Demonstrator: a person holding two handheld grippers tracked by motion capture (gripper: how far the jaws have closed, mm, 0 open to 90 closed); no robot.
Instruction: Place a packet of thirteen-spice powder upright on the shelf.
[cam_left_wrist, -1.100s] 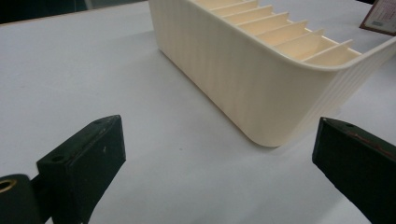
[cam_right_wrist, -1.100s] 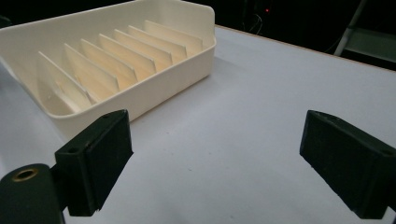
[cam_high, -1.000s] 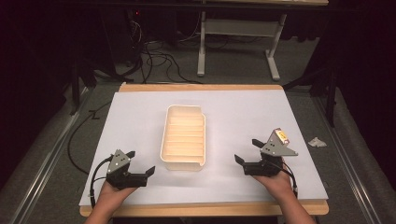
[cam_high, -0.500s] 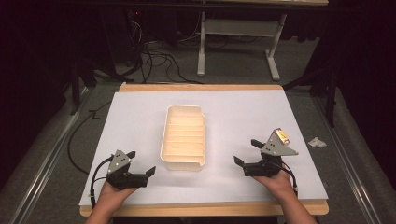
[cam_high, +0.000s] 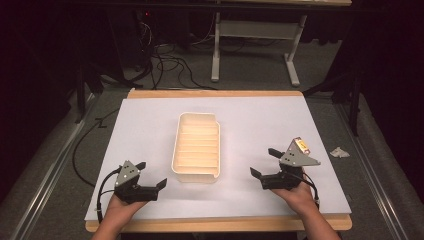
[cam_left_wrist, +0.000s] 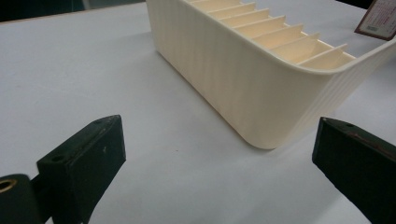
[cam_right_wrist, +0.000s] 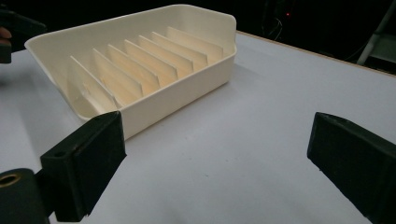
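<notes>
Jaws spread wide on both grippers, nothing between them.

High view: left gripper (cam_high: 150, 175) sits near the near-left corner of the cream slotted tray (cam_high: 181, 150), apart from it, tips pointing toward the tray's near end. Right gripper (cam_high: 265, 162) sits off the tray's near-right side, farther out than the left one, tips also aimed at the tray. The tray lies lengthwise on the white sheet (cam_high: 260, 125), roughly centred between the two hands. A small crumpled scrap (cam_high: 339, 152) lies off the sheet, well right of the tray. Versus 0.5 s and 1.0 s ago: tray has not shifted, both grippers hold about the same spots and the same opening; no visible change.

Left gripper view: both black jaws low in frame, set far apart, with bare sheet (cam_left_wrist: 93, 70) between them. The tray's (cam_left_wrist: 233, 79) rounded near corner stands just beyond the gap, not touching either jaw. Its inner dividers run across it.

Right gripper view: jaws again far apart over bare sheet (cam_right_wrist: 280, 93). Tray (cam_right_wrist: 196, 79) sits ahead and to the left, clear of the jaws, slots empty as far as visible. The other gripper shows dark past the tray's far-left corner.
</notes>
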